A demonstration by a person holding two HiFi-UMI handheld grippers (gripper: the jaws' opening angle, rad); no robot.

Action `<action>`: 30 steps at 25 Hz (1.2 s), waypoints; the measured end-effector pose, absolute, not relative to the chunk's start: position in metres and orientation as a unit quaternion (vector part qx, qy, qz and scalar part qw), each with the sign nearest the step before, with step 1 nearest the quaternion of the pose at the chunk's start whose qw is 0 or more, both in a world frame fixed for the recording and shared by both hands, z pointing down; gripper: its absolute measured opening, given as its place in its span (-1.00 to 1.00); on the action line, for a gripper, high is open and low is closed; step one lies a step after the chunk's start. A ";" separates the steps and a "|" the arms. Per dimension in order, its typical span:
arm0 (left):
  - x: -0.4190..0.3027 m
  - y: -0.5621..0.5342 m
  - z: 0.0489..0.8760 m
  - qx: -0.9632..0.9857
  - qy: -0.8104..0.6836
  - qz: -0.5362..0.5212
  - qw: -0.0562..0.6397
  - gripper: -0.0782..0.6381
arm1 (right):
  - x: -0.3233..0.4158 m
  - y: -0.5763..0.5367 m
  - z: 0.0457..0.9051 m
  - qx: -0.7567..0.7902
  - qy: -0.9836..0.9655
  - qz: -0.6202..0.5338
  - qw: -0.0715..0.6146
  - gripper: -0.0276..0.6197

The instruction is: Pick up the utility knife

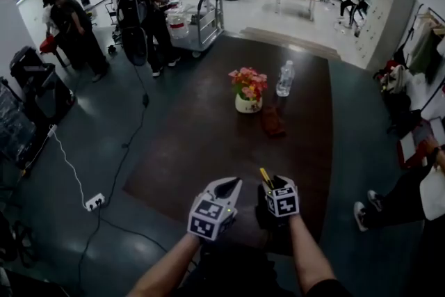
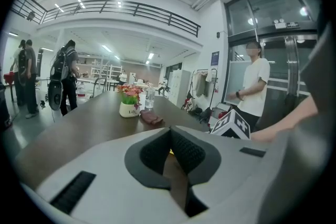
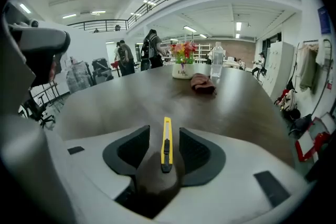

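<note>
Yellow utility knife (image 3: 166, 141) laid flat on dark brown table (image 3: 157, 97), betw. spread jaws of right gripper (image 3: 164, 130), untouched by pads, left gripper (image 2: 170, 136) jaws seen pressed together, nothing held.

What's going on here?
A person works two handheld grippers at a dark table. The right gripper has its jaws open on either side of a yellow utility knife that lies on the table, with the pads not touching it. The left gripper hangs alongside, jaws together. A flower pot, water bottle and reddish cloth sit farther along.
</note>
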State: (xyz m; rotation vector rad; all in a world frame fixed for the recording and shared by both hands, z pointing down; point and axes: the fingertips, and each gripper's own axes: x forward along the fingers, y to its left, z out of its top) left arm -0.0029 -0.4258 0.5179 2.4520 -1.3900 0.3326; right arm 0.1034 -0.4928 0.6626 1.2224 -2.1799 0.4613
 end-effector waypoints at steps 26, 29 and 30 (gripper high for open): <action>-0.016 -0.426 0.515 0.852 -0.488 0.100 0.158 -0.76 | 0.100 -0.474 0.640 0.459 -0.823 0.150 0.299 -0.68; -0.015 -0.428 0.507 0.857 -0.484 0.092 0.153 -0.76 | 0.097 -0.469 0.607 0.467 -0.833 0.153 0.253 -0.68; -0.014 -0.428 0.505 0.858 -0.483 0.090 0.151 -0.76 | 0.096 -0.467 0.595 0.469 -0.837 0.151 0.236 -0.68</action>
